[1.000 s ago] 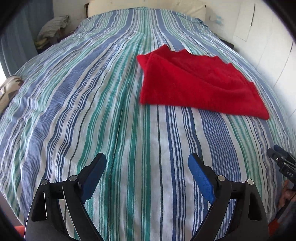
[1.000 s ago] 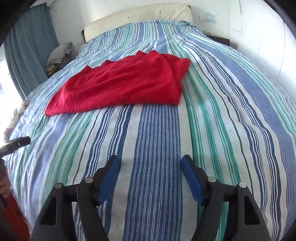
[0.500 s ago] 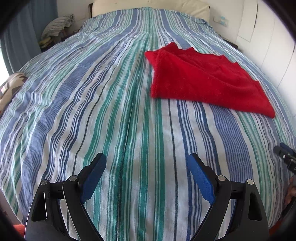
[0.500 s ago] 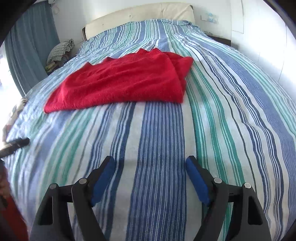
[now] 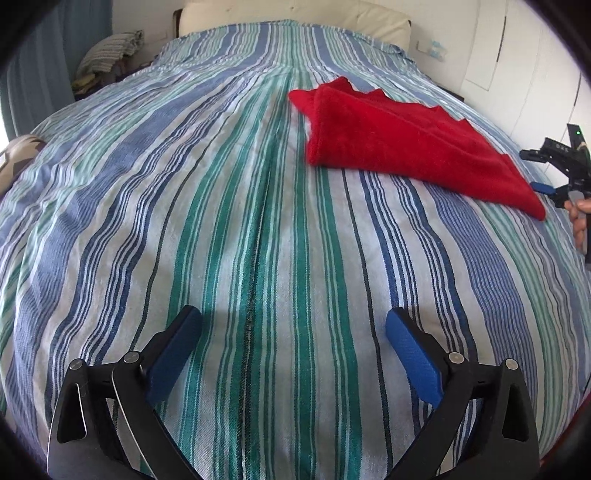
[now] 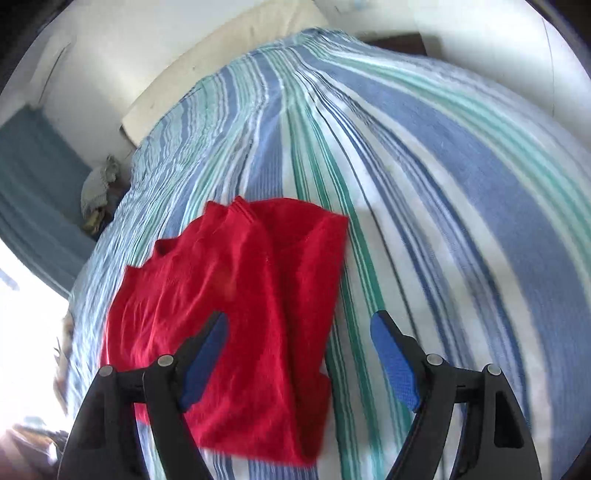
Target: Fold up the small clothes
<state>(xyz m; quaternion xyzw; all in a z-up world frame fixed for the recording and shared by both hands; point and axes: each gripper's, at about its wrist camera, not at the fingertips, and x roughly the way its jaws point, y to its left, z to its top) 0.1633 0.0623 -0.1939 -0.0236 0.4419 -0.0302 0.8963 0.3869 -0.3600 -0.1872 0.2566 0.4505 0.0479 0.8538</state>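
Landmark: the red garment, taken as the reference for every place below.
Garment position: it is laid on the striped bedspread, already doubled over at least once, with layered edges seen along the side nearer the headboard; in the right wrist view it is seen as a roughly rectangular bundle.
Left gripper: it is held well apart from the garment, over bare bedspread on the garment's near left side; its jaws have just been opening and are spread wide, with nothing between them.
Right gripper: it is placed directly over the garment's near right part; its jaws stand apart, with red cloth seen under and between them, though no pad is seen pressing on it. In the left wrist view it is seen beside the garment's right corner.
Step in hand: judged to be the approach for a further fold, the garment not yet being gripped by either side.
Next move: the right jaws would probably need to be lowered onto an edge or corner and closed on all the layers together; the left jaws would need to be brought to the garment's opposite edge.
Caution: the right wrist view is blurred, so the exact edge under the jaws cannot be told.
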